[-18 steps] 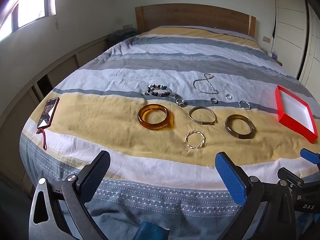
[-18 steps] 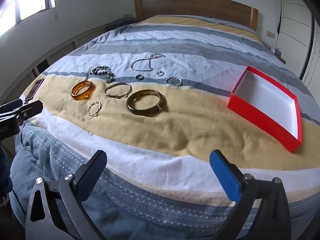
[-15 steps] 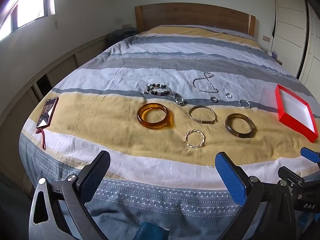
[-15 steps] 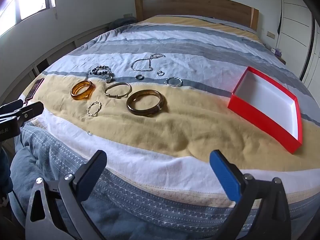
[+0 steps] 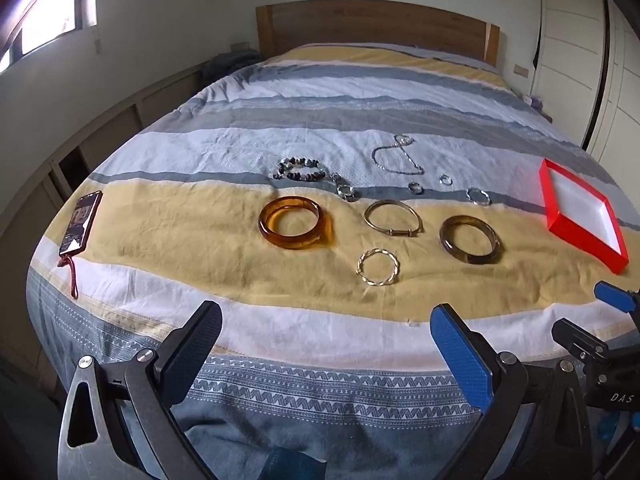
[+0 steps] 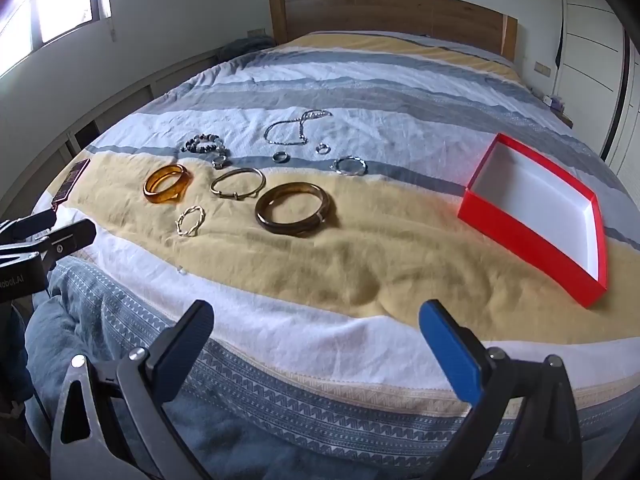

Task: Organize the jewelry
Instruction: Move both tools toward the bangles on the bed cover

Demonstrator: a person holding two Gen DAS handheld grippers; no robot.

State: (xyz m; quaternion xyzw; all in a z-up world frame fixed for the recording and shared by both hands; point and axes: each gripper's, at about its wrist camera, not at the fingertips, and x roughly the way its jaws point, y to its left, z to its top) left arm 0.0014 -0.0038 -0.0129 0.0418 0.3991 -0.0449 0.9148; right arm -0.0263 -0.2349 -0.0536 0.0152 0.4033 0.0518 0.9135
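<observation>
Left gripper (image 5: 326, 344): hanging over the foot of the bed, jaws spread as wide as they go, gripping nothing.
Right gripper (image 6: 316, 338): also hanging at the bed's foot, jaws fully apart, nothing between them.
Bed cover (image 6: 360, 264): striped in yellow, white and grey, carrying all the jewelry.
Amber bangle (image 5: 295, 222): lying flat on the yellow stripe, leftmost of the large pieces.
Thin gold bangle (image 5: 393, 218): sitting just right of the amber one.
Dark brown bangle (image 6: 293, 208): resting further right, nearest the box.
Twisted gold bracelet (image 5: 377, 267): lying closest to the grippers.
Beaded bracelet (image 5: 300, 169): lying behind the amber bangle, on the white and grey stripes.
Silver chain (image 6: 294, 128): lying loosely looped, furthest back.
Small rings (image 6: 280, 156): sitting scattered between chain and bangles; possibly four or five, too small to count surely.
Red box (image 6: 536, 216): lying open with a white inside, well to the right of the jewelry.
Phone (image 5: 80, 224): lying at the bed's left edge.
</observation>
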